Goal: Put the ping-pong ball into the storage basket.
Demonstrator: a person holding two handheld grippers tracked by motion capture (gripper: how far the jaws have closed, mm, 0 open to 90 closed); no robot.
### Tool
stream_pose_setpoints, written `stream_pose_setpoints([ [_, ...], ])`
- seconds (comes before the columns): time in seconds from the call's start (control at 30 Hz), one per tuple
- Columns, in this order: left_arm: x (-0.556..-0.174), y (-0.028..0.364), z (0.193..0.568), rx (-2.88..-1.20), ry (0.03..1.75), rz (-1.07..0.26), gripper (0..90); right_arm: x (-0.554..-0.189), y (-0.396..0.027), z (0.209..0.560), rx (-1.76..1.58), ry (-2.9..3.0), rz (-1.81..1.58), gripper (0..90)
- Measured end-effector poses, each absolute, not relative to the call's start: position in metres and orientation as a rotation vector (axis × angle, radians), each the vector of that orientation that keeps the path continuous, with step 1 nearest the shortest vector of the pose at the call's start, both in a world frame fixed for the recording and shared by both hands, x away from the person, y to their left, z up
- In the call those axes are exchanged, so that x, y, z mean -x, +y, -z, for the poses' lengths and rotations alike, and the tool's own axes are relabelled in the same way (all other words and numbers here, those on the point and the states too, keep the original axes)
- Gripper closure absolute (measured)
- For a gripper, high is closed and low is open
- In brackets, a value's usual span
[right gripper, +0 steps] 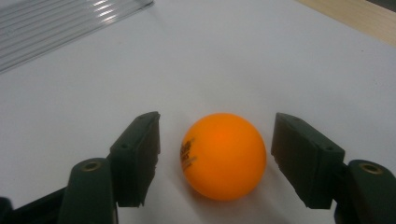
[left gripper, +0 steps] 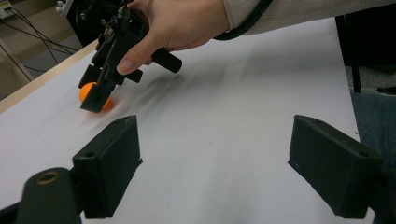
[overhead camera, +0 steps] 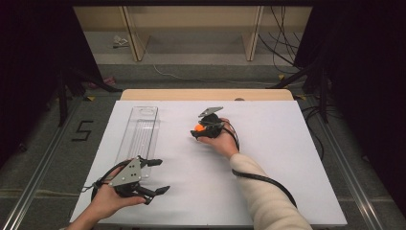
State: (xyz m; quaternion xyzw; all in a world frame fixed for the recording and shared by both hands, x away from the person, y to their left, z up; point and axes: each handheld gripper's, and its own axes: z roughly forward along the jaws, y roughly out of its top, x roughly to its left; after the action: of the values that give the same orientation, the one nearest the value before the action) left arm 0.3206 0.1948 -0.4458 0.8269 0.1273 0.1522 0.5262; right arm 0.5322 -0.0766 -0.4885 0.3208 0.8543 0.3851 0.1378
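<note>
While it rests on the white table sheet (overhead camera: 268, 143), the smooth orange ball (right gripper: 223, 156) is flanked by the black jaws of the right gripper (right gripper: 215, 161), which are parted with a gap on each side of it. Small dark print on the ball cannot be read. The left gripper (left gripper: 215, 168) is held wide open over bare sheet, nothing grasped. A clear ribbed plastic tray (overhead camera: 139, 132) is seen beyond it.

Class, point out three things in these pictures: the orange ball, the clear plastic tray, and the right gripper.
orange ball (right gripper: 223, 156): right gripper view, middle of its front surface.
clear plastic tray (overhead camera: 141, 127): high view, on its ridged floor.
right gripper (right gripper: 215, 163): right gripper view, midway between its fingertips.
</note>
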Motion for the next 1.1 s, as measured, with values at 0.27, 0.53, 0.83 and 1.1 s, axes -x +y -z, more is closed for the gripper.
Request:
stream_pose_setpoints([
  [0.27,-0.3205,0.1947,0.4458,-1.977,0.304,-0.363,16.2,-0.5333,-0.0742,0.4891,-0.927,2.477,-1.104,42.5],
  [0.53,-0.3205,0.1948,0.4457,-1.976,0.304,-0.363,16.2,-0.5328,-0.0728,0.4899,-0.921,2.491,-1.094,50.4],
  [0.83,-0.3204,0.1947,0.4456,-1.976,0.303,-0.362,16.2,-0.5322,-0.0732,0.489,-0.923,2.49,-1.099,51.0],
  [1.1,-0.3203,0.1943,0.4457,-1.975,0.304,-0.363,16.2,-0.5296,-0.0751,0.4823,-0.916,2.474,-1.12,51.1],
])
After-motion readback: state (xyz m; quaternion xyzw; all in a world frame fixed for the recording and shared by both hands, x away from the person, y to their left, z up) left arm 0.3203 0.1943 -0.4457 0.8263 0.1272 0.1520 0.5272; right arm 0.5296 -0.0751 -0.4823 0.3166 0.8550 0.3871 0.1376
